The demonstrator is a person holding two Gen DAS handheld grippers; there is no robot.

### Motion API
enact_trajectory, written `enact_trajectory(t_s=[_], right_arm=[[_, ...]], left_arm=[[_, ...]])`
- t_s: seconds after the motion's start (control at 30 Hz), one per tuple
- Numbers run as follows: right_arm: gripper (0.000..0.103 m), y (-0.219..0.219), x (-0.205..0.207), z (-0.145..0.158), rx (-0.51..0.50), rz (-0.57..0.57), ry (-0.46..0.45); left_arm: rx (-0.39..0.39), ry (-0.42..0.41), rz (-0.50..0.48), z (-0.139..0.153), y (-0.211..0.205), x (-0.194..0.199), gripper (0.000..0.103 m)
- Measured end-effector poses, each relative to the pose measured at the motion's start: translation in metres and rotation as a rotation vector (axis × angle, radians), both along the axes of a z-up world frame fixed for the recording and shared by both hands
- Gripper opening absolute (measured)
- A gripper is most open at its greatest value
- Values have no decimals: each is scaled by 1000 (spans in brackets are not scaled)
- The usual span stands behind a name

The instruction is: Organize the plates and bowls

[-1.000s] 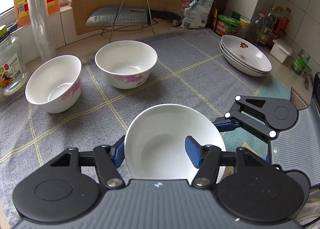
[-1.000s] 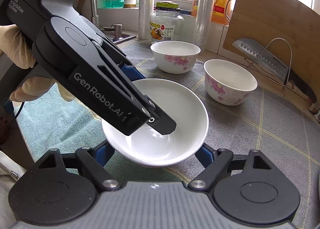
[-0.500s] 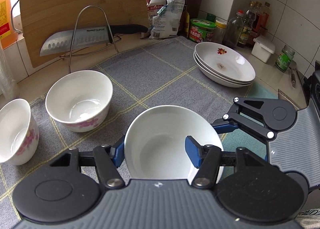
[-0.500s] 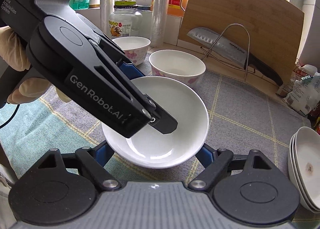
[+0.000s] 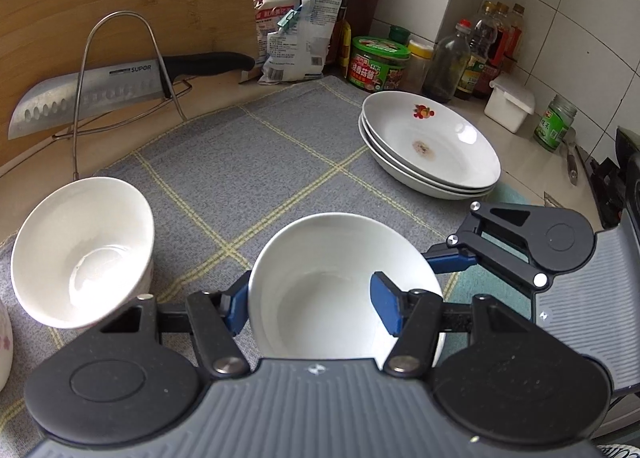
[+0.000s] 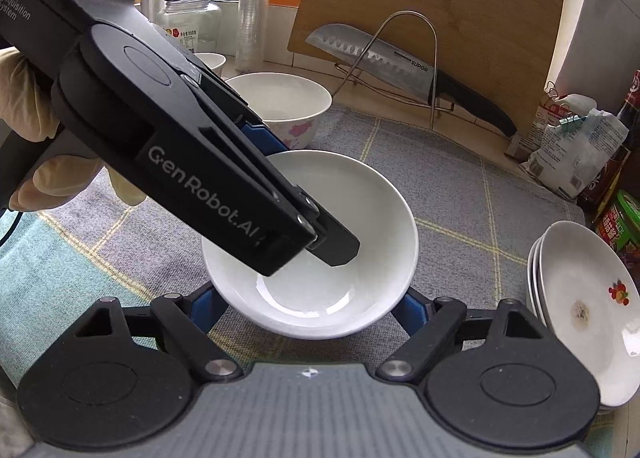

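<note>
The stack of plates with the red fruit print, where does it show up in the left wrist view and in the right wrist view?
Left wrist view: the stack of plates sits upper right on the grey cloth, in front of the sauce bottles.
Right wrist view: the stack is at the right edge, lower right, partly cut off by the frame.
Shared landmark: the cleaver on its wire rack against the wooden cutting board.
</note>
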State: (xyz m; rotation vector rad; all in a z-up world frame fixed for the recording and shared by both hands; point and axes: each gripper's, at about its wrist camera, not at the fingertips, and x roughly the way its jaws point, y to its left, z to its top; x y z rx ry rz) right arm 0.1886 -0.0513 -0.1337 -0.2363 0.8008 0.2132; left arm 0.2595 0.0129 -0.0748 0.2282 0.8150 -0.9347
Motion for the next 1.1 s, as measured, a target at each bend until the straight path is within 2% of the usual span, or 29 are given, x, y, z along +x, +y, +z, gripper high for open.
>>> enact_trajectory(t_s=[0.5, 0.93, 0.97, 1.0, 1.03, 1.1], right_arm=[[89, -25, 15, 4, 48, -112, 90], [89, -25, 19, 1, 59, -129, 101], [89, -26, 18, 0, 64, -130, 101], [92, -26, 18, 0, 68, -129, 98], [99, -27, 17, 1, 79, -127, 93], [103, -28, 15, 5, 96, -131, 68]], left_arm=[[20, 62, -20, -1, -35, 19, 61], [18, 69, -11, -5, -36, 23, 61], [15, 66, -13, -5, -36, 22, 64], [6, 66, -18, -5, -35, 21, 74], [-1, 57, -13, -4, -34, 20, 87], [-18, 4, 0, 1, -29, 14, 92]])
